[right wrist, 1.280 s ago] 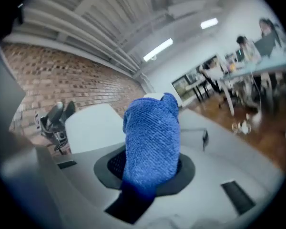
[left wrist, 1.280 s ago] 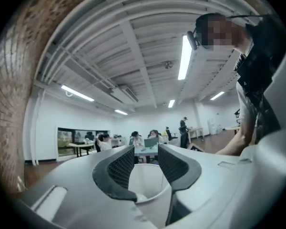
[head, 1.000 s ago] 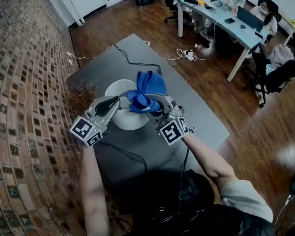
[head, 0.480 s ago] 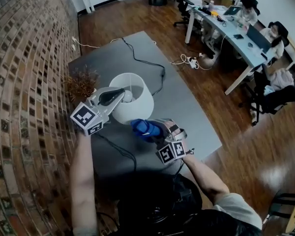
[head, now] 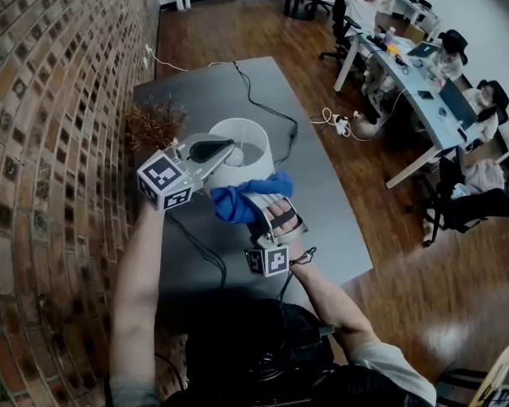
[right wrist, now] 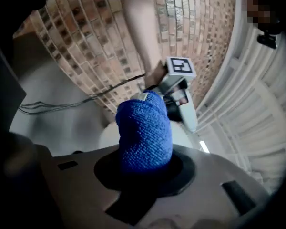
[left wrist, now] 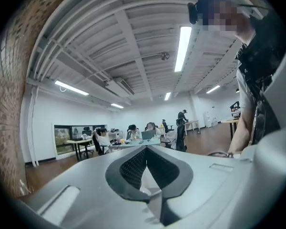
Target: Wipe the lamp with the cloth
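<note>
White table lamp stands on the dark table close to the brick wall, its cord trailing off toward the far end. L gripper comes in level from the wall side w/ jaws closed right down on the shade's upper rim, a pale sliver nipped between the pads. That's prob. to stop the light shade turning or tipping while it's rubbed. R gripper is clamped on a bunched blue cloth. Most of the wad sticks out past the jaws, so fabric, not plastic, meets the shade. It looks pressed to the shade's near outer side. Only container-ish thing is the shade, open on top; can't tell what's inside. Dried plant sits just beside the lamp, wall side.
</note>
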